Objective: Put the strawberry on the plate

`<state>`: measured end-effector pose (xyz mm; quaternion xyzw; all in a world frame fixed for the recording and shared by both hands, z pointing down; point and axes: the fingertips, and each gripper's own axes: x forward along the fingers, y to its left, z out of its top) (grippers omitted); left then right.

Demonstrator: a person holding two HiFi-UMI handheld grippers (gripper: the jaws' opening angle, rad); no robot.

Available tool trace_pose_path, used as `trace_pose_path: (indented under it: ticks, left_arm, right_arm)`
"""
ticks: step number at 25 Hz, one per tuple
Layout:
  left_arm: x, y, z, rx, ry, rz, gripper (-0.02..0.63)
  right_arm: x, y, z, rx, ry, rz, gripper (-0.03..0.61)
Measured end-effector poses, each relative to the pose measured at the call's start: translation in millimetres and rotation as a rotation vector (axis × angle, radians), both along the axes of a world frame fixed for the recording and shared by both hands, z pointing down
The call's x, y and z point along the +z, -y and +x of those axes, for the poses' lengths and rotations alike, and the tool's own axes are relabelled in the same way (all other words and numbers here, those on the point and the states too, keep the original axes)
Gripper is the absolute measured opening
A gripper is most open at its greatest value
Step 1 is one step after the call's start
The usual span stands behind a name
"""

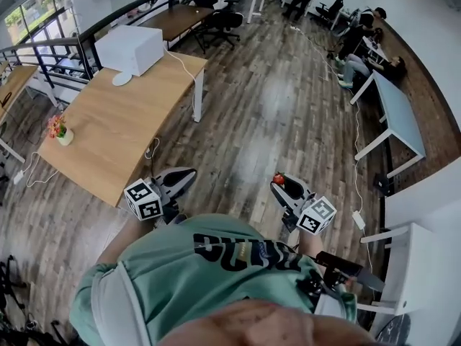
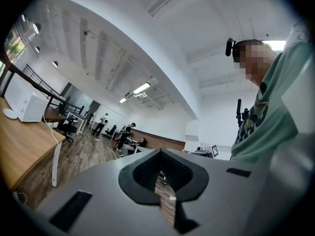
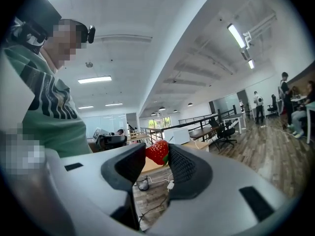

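Currently, my right gripper (image 3: 158, 150) pinches the strawberry (image 3: 157, 152) between its fingers (image 3: 186, 165). My left gripper (image 2: 160, 154), at its 9 o'clock, has fingers (image 2: 141, 175) pressed together, empty. Both are over the floor (image 1: 274, 107); the desk (image 1: 108, 128) is at 10 o'clock.

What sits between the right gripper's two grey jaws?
A red strawberry, pinched between the right gripper's pads, shown plainly in the right gripper view.

A light wooden table (image 1: 115, 132) stands at the left on the plank floor (image 1: 274, 114). At its far end sits a white box (image 1: 130, 49), with a white round disc (image 1: 122, 79) just beside it. A small pot of flowers (image 1: 59, 130) stands near the left edge. A white cable (image 1: 181, 65) crosses the far right corner.
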<state>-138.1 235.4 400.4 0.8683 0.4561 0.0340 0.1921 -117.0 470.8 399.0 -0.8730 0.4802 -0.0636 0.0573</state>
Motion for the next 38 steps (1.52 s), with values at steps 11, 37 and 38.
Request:
trace_pose_path:
  ticks: [11,37,38]
  left_arm:
    - [-19.9,123.8,125.6,0.041,-0.085,-0.033,0.005]
    - [4.6,180.7,286.3,-0.329,-0.029,0.008,0.005]
    - [1.1,171.0,292.3,-0.355,-0.028,0.005,0.005]
  right_arm:
    - [-40.3,113.4,107.9,0.067,-0.046,-0.053,0.15]
    - [-5.6,188.5,358.3,-0.304,0.003,-0.031,0.15]
    - [-8.7,180.5,371.9,-0.328,-0.007,-0.028,0.15]
